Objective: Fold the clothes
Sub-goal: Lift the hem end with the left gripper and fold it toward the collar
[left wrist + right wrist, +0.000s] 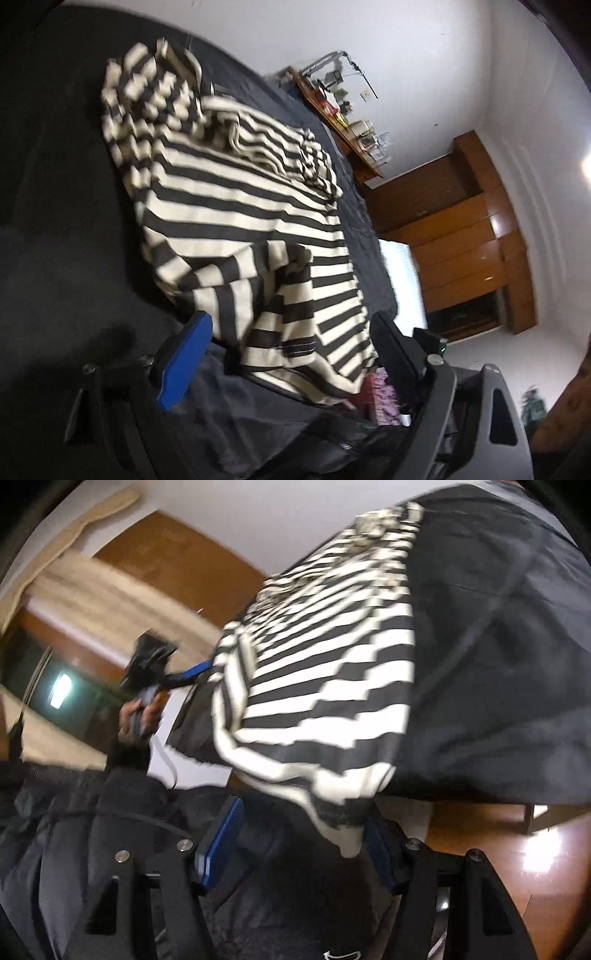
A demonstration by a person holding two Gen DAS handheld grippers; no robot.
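shirt: striped shirt (236, 206), cream and dark, lying partly folded on the dark bed (55, 221), hem hanging over the near edge

left claw (291, 350): wide, nothing gripped, hem lies right between the fingers

right claw (303, 838): partly spread, a hem corner droops between the pads, looks loose

key bit: shirt runs lengthwise away from both claws, so the hem's the closest grab, I reckon

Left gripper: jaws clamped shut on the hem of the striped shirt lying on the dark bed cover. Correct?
Not quite. The left gripper is open, not clamped: in the left wrist view its fingers stand wide apart, with the hem of the striped shirt between them but unpinched. The shirt does lie on the dark bed cover.
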